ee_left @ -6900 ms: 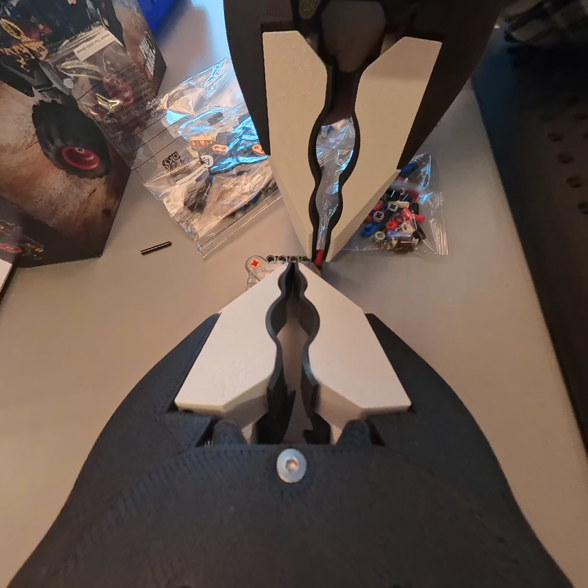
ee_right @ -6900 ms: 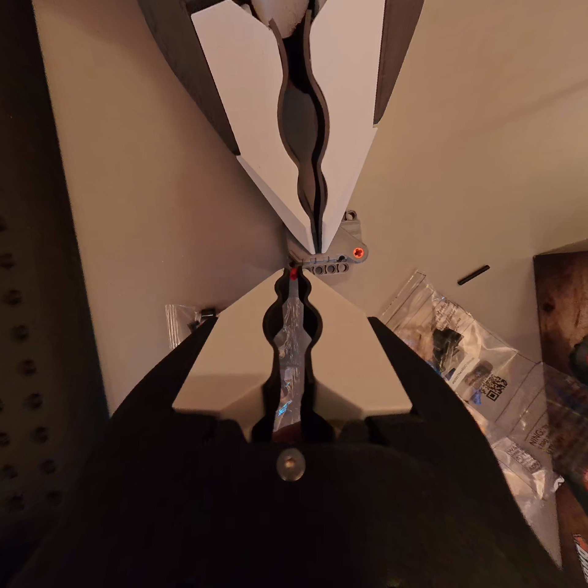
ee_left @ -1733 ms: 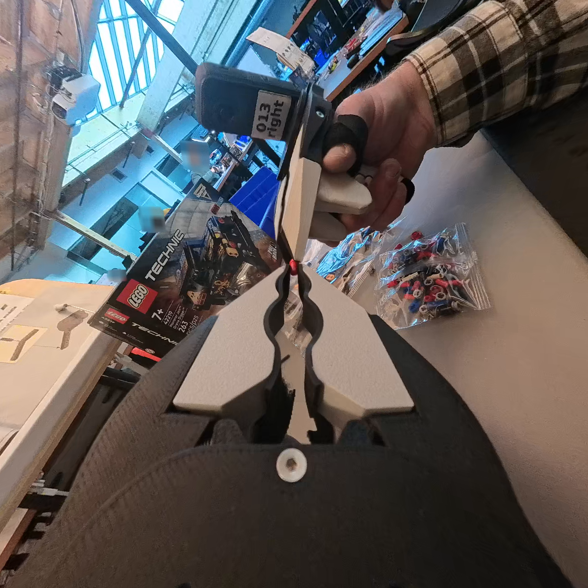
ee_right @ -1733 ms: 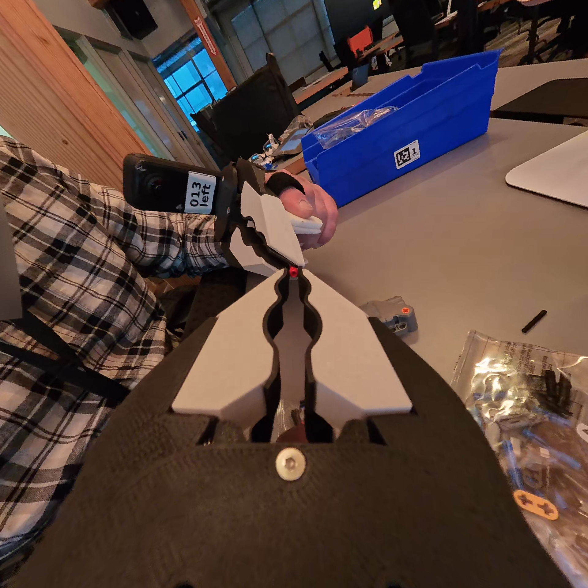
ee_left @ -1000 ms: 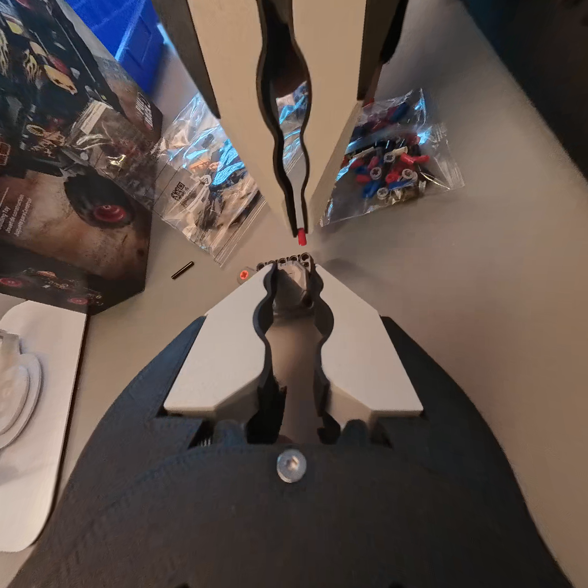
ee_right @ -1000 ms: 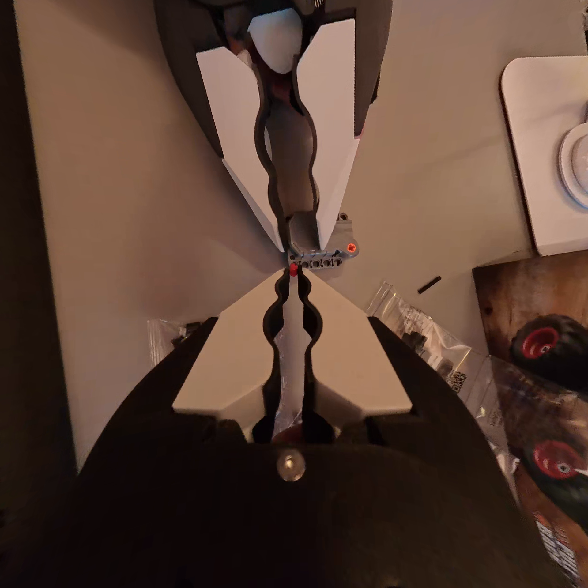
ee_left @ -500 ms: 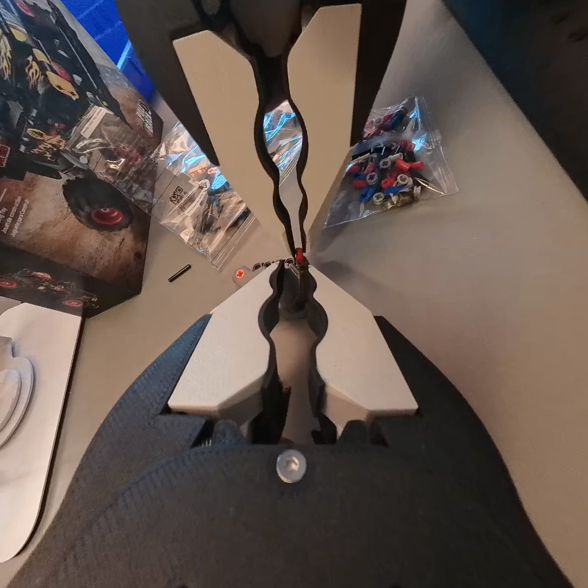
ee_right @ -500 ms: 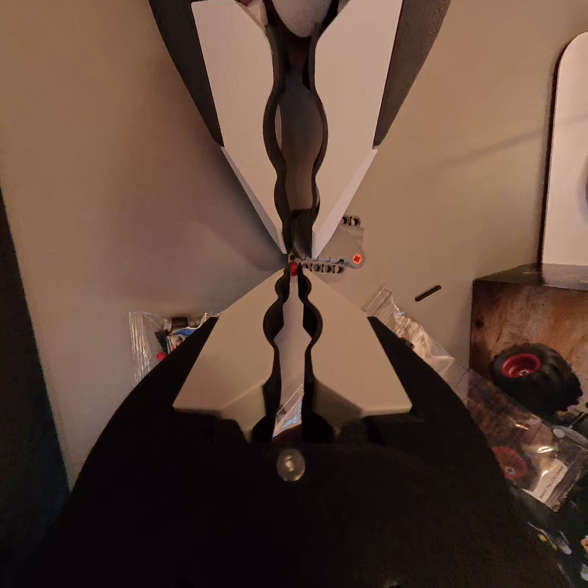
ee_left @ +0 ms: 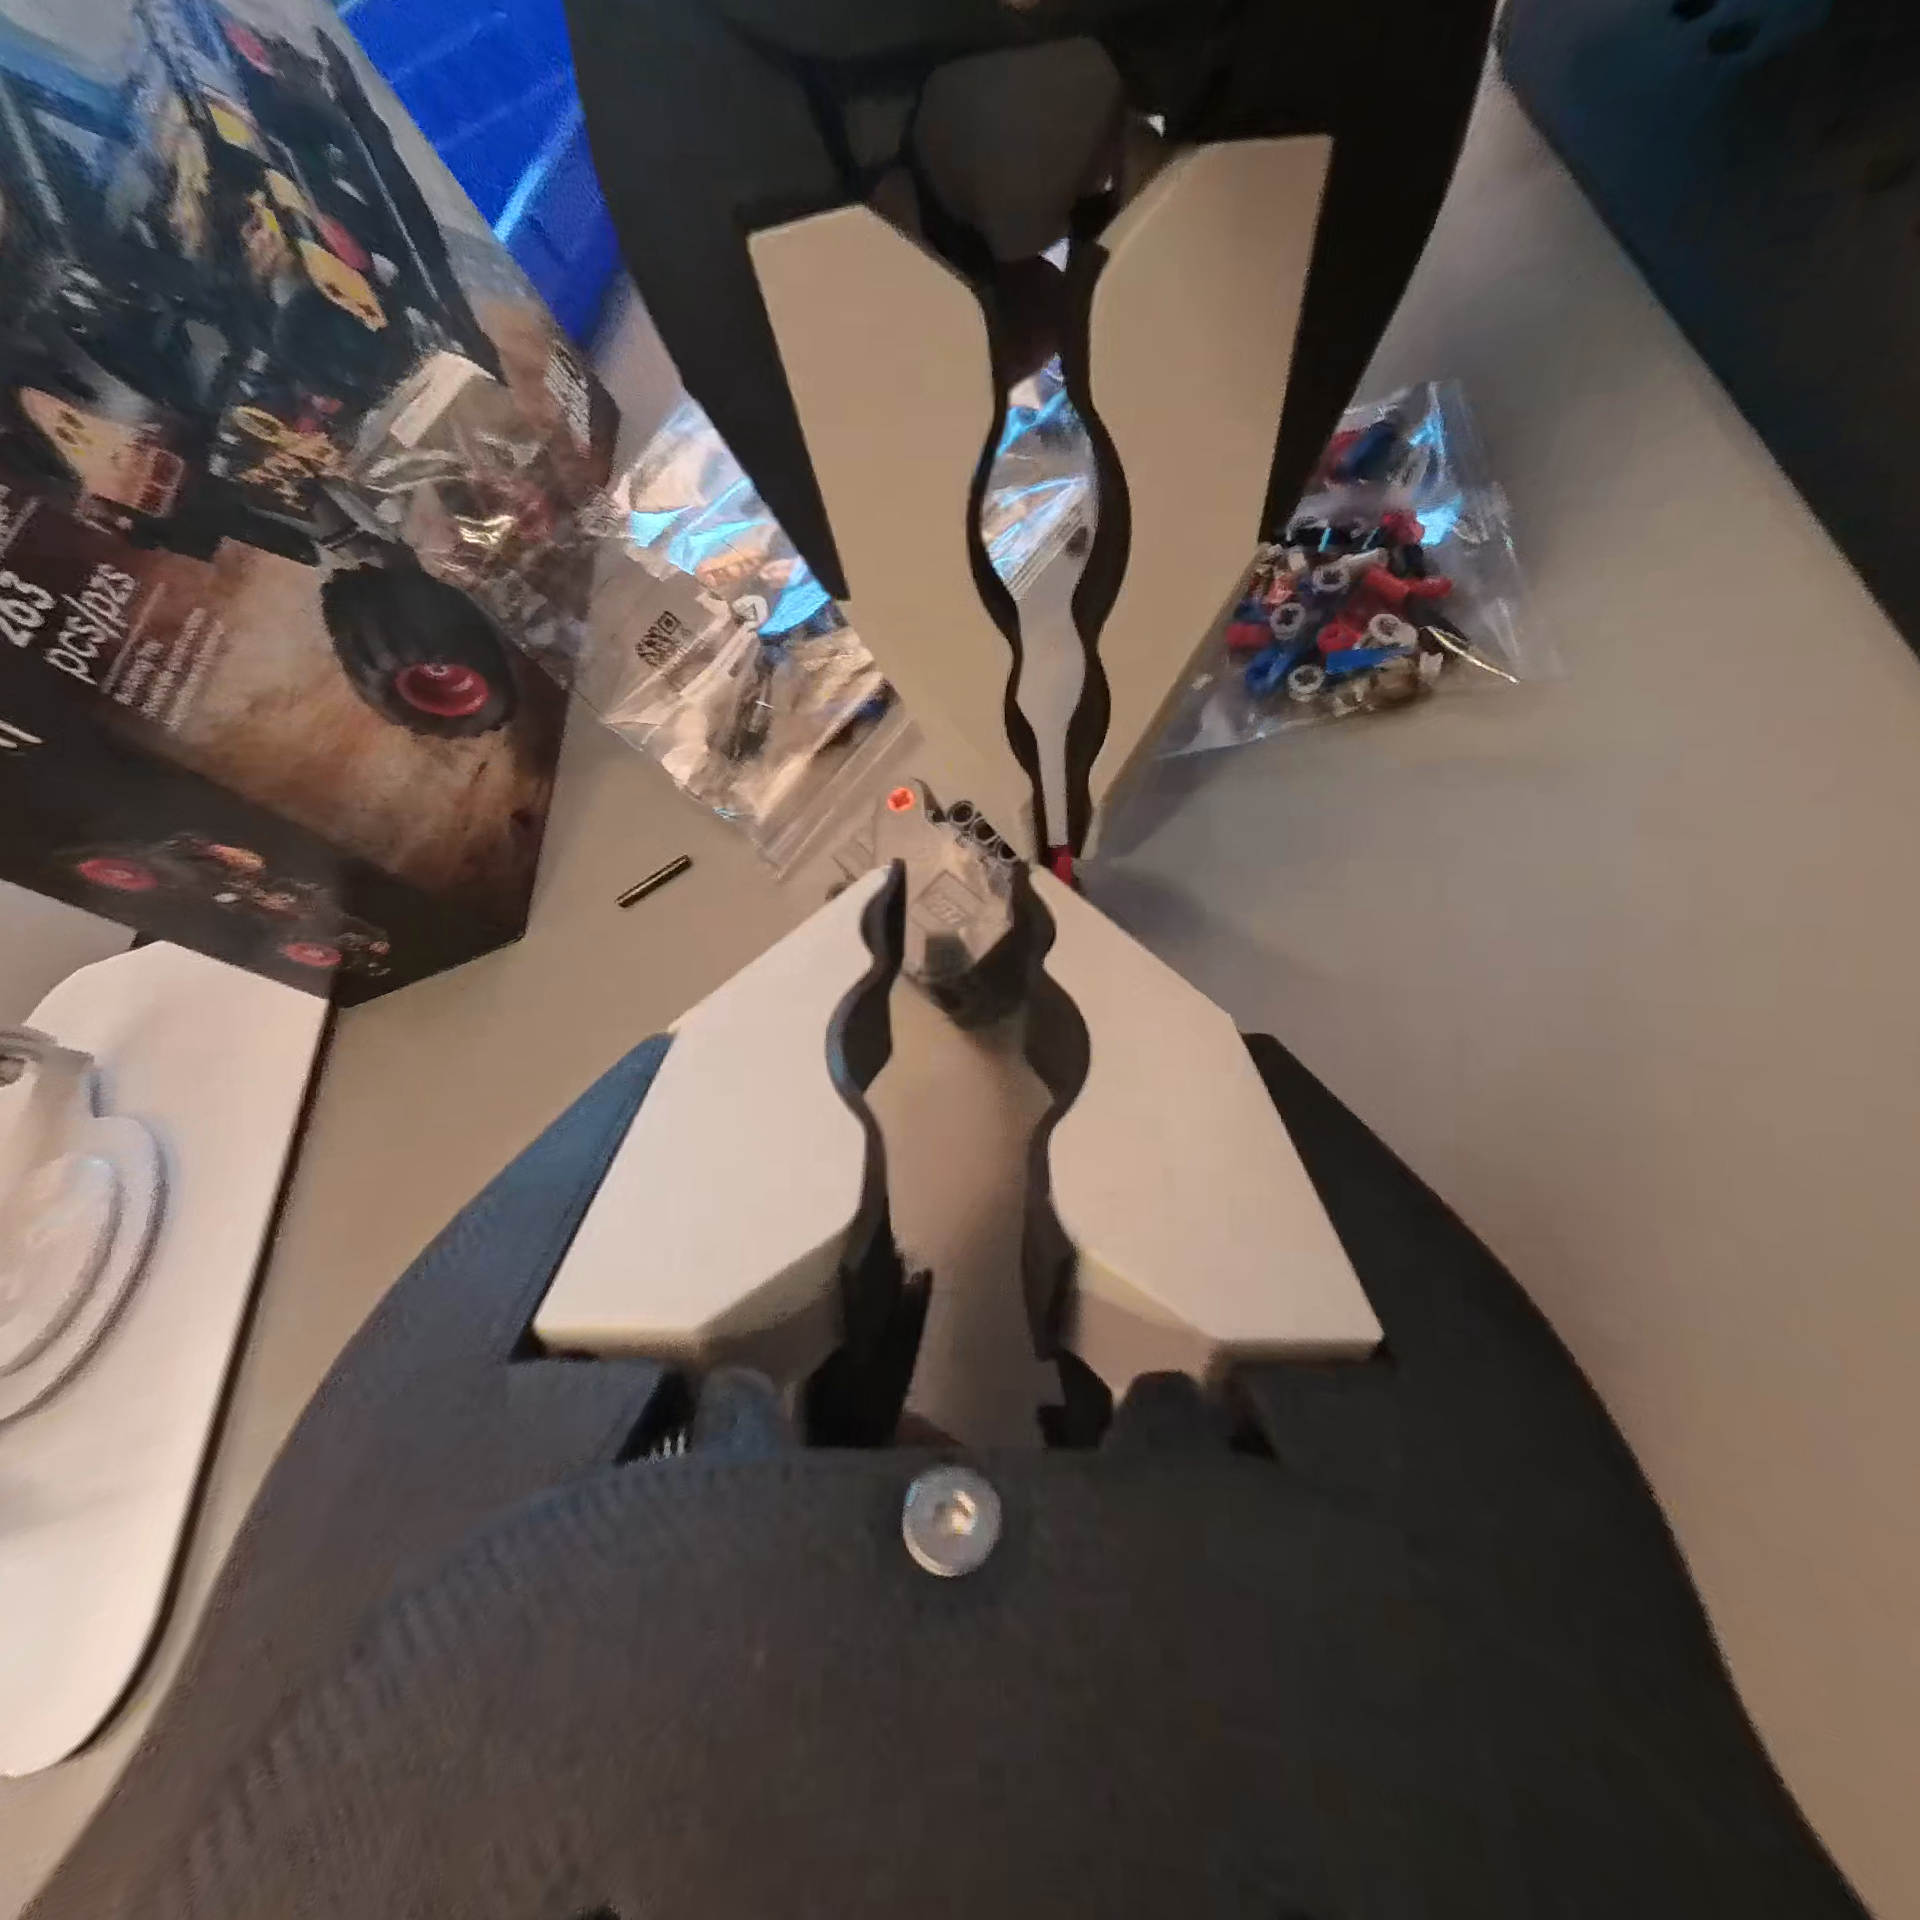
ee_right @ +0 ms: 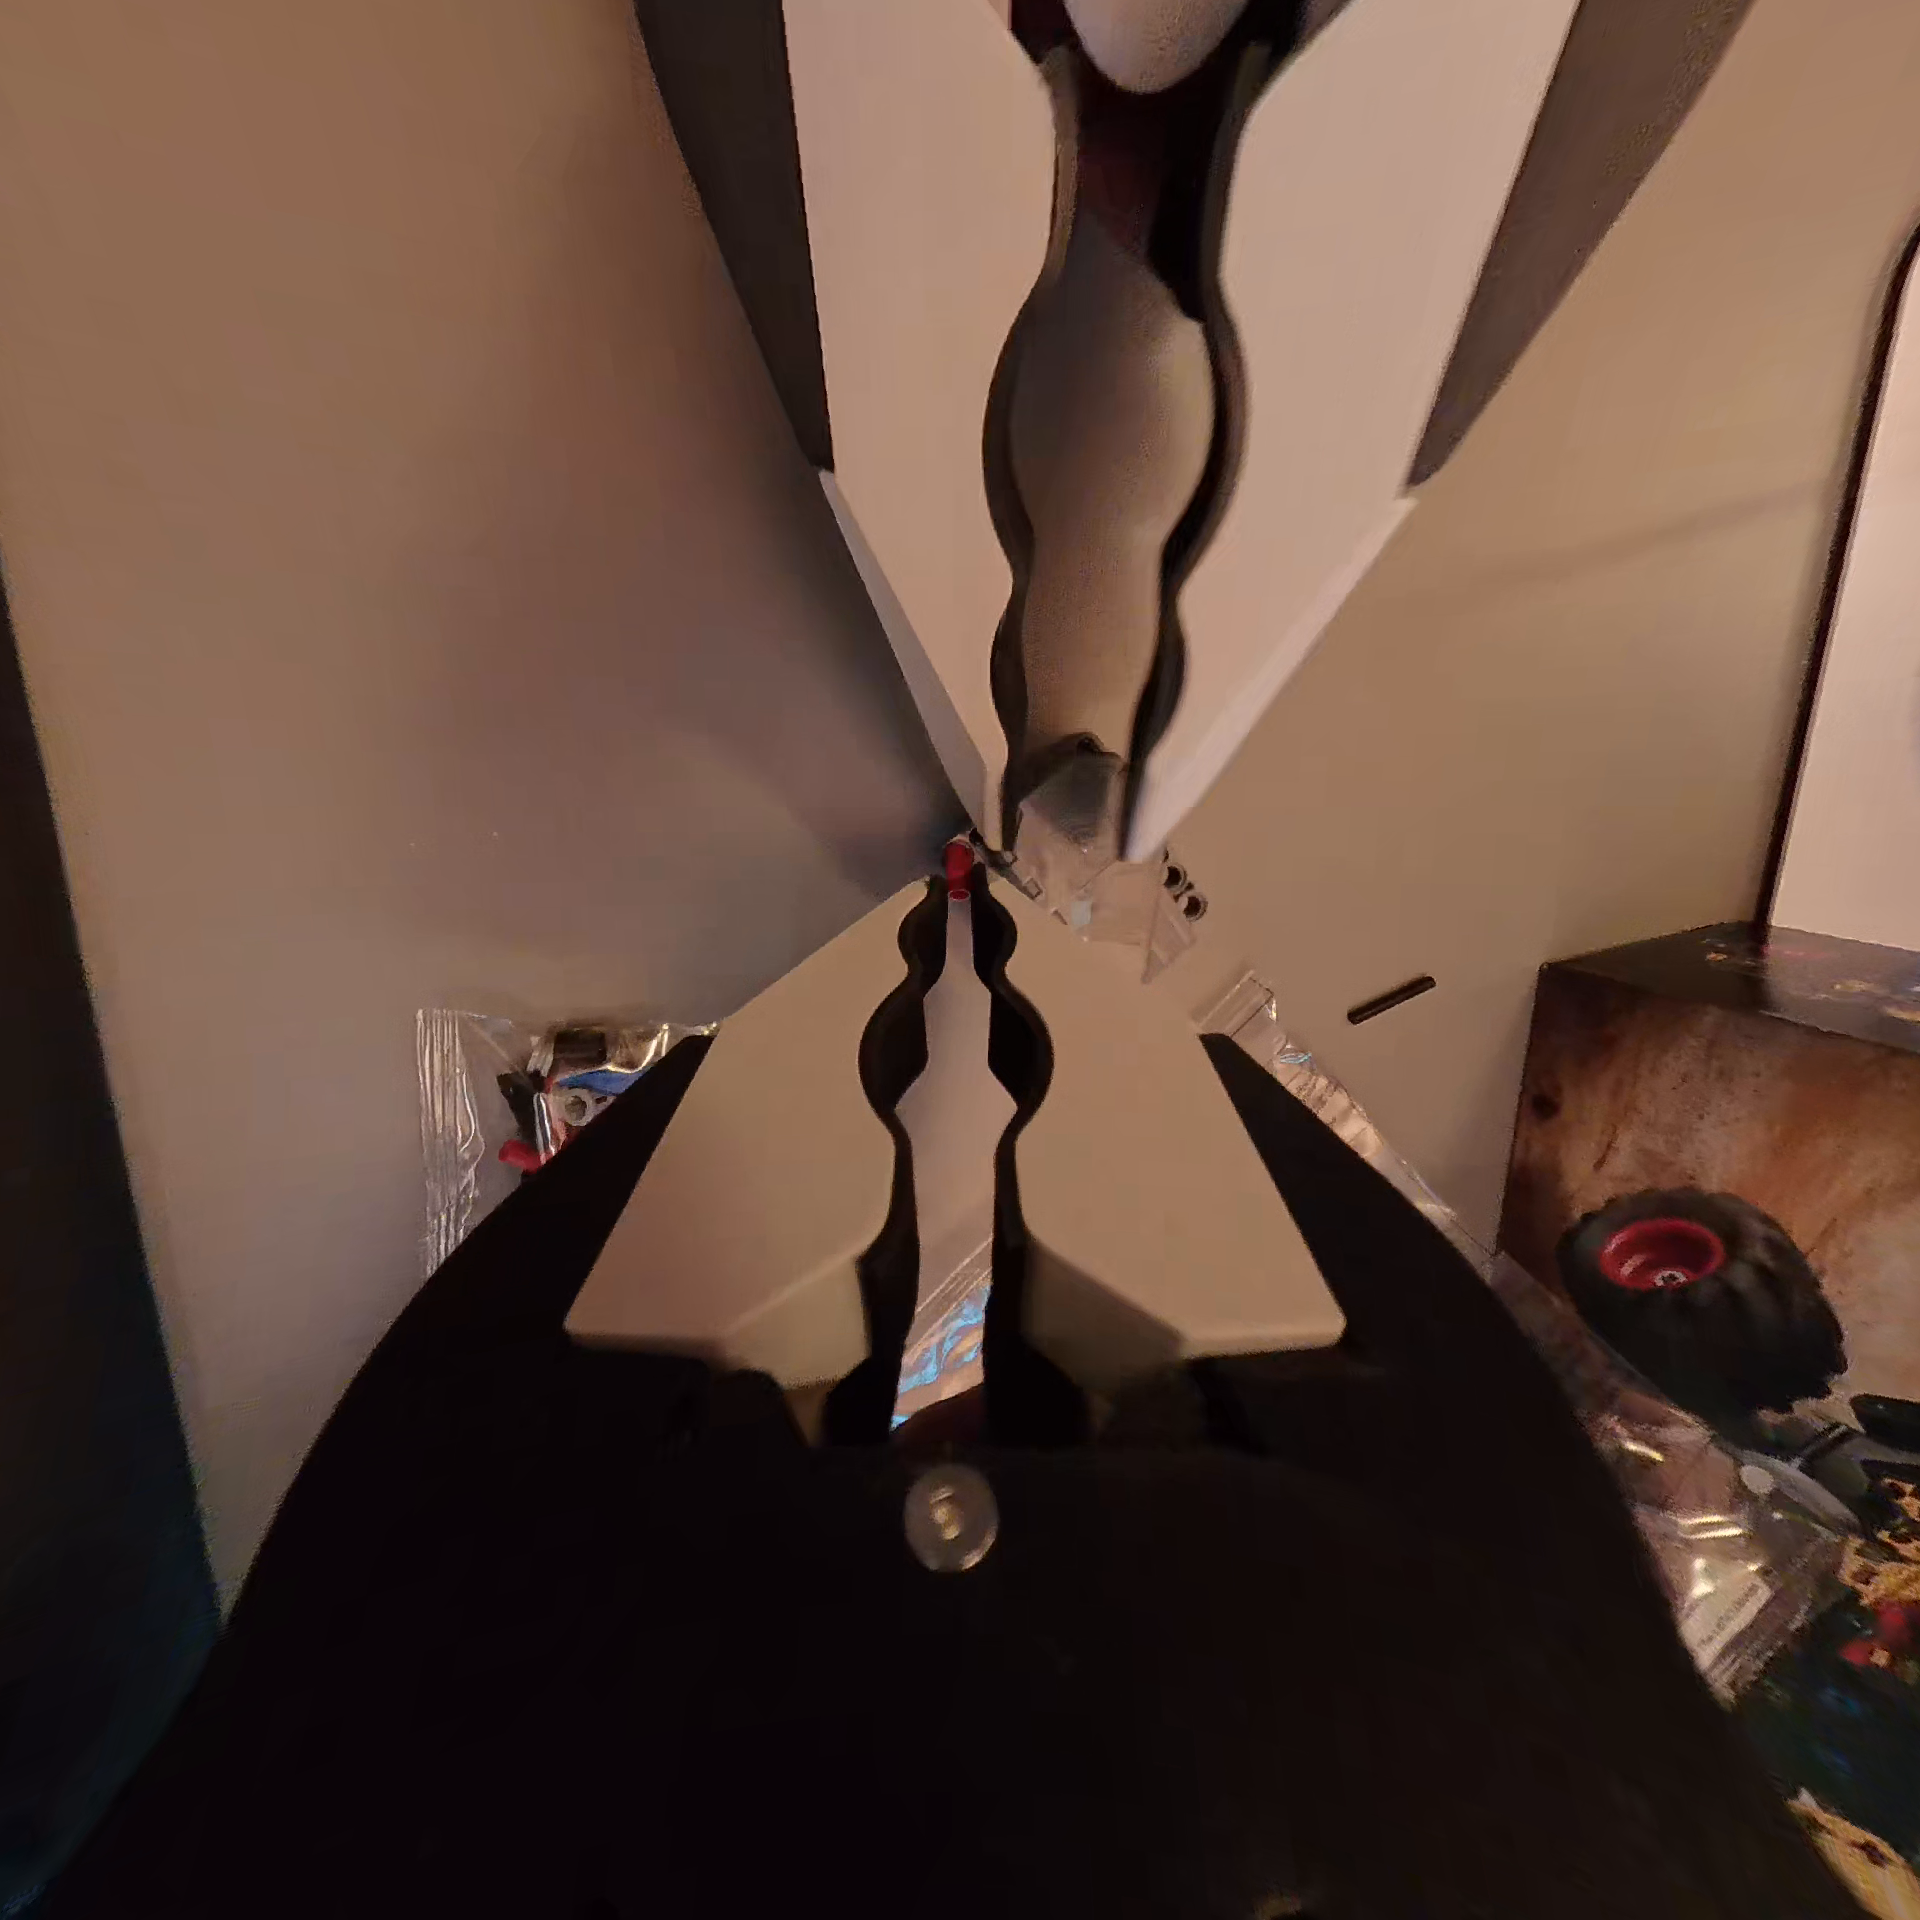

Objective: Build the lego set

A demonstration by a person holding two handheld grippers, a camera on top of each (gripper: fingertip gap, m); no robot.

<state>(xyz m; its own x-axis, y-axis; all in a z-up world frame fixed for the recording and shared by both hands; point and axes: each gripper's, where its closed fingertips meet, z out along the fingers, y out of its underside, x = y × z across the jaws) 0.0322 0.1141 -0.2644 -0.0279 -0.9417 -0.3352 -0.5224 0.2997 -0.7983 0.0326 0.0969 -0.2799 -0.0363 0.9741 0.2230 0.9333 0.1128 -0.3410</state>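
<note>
My left gripper (ee_left: 961, 878) is shut on a grey Lego block (ee_left: 951, 904) with a row of holes and a red axle hole, just above the table. My right gripper (ee_left: 1060, 847) comes in from the top, shut on a small red pin (ee_left: 1060, 860). The pin's tip is at the right end of the block's holed edge. In the right wrist view my right gripper (ee_right: 956, 888) holds the red pin (ee_right: 957, 862) tip to tip with my left gripper (ee_right: 1065, 831) and the grey block (ee_right: 1070, 805).
A Lego box (ee_left: 260, 623) stands at the left, with a white moulded sheet (ee_left: 125, 1143) below it. Two clear parts bags (ee_left: 748, 644) (ee_left: 1351, 634) lie beyond the grippers. A black axle (ee_left: 652, 881) lies loose on the grey table (ee_left: 1455, 1039). A blue bin (ee_left: 499, 135) is behind. Both grippers' tips are close together, under 4 cm apart.
Both grippers came down from mid-air to the table and closed in tip to tip. In the last half second the grey block has turned between my left fingers and the pin sits at its right end.
</note>
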